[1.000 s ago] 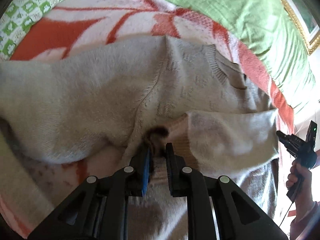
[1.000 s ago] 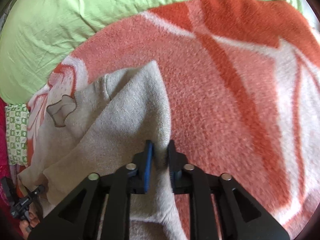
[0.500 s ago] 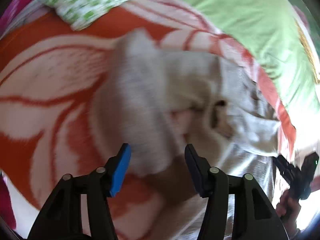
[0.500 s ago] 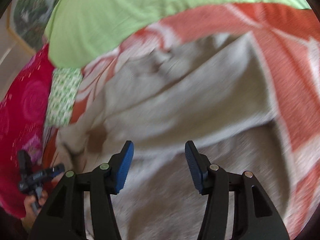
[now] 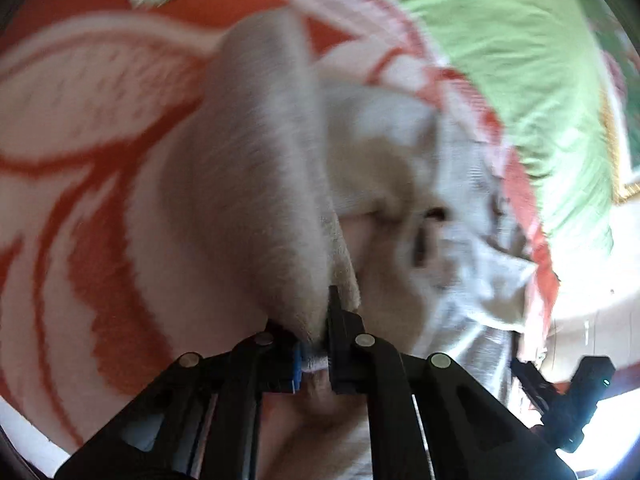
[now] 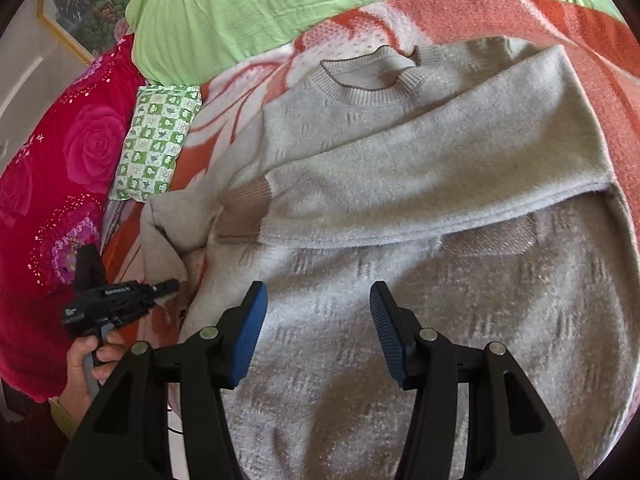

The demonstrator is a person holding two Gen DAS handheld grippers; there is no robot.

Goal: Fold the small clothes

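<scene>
A small beige knit sweater (image 6: 400,184) lies on an orange and white blanket (image 6: 580,20), neckline at the far side, its right sleeve folded across the chest. My right gripper (image 6: 316,320) is open and empty just above the sweater's lower body. In the blurred left wrist view my left gripper (image 5: 316,340) is shut on the sweater's left edge (image 5: 260,184), which rises as a raised fold of cloth from the jaws. The left gripper also shows in the right wrist view (image 6: 116,300), at the sweater's left side.
A green sheet (image 6: 260,4) lies beyond the blanket. A green checked cloth (image 6: 156,140) and a red rose-patterned quilt (image 6: 52,184) are at the left. A framed picture (image 6: 80,12) hangs on the wall behind.
Both grippers let go of the sweater and opened half a second ago. The right stays open over the lower body. The left has shut again on the sweater's left edge.
</scene>
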